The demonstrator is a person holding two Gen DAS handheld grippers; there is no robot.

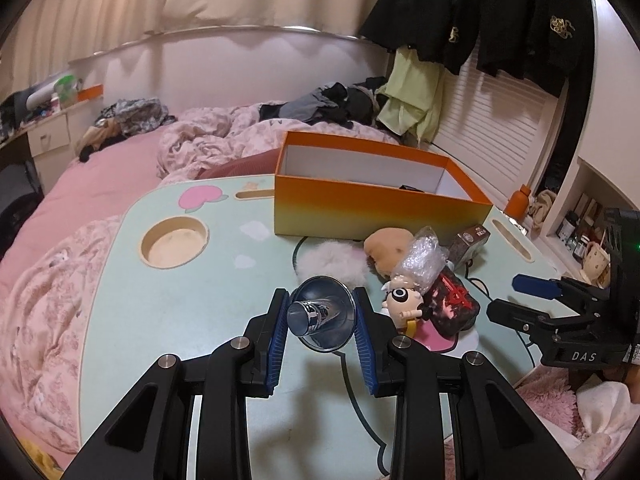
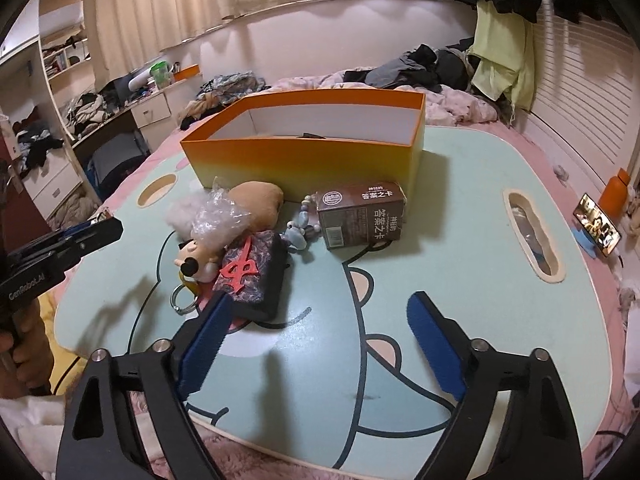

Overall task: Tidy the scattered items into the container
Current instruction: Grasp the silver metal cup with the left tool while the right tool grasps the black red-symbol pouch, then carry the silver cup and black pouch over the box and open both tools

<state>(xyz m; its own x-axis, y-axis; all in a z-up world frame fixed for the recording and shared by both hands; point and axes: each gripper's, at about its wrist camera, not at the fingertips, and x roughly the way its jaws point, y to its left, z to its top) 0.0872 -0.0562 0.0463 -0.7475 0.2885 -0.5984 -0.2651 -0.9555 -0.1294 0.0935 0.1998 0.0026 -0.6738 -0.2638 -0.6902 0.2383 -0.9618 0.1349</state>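
My left gripper (image 1: pixel 322 312) is shut on a shiny chrome funnel-shaped piece (image 1: pixel 322 314) and holds it above the mint lap table (image 1: pixel 180 308). The orange box (image 1: pixel 376 200) stands open at the table's far side; something dark lies in it (image 1: pixel 410 188). In front of the box lie a tan plush (image 2: pixel 256 200), a white fluffy ball (image 1: pixel 332 262), a bubble-wrap bag (image 2: pixel 218 220), a cartoon keychain doll (image 1: pixel 402 300), a dark patterned pouch with a red charm (image 2: pixel 250 276), a bead string (image 2: pixel 300 226) and a brown card box (image 2: pixel 362 214). My right gripper (image 2: pixel 320 312) is open and empty, just right of the pouch.
The table rests on a pink bed with crumpled bedding (image 1: pixel 60 280). It has a round cup hole (image 1: pixel 174 242) and slots (image 2: pixel 534 236). A phone (image 2: pixel 598 230) and orange bottle (image 2: pixel 618 192) stand at the right. Clothes lie piled behind the box.
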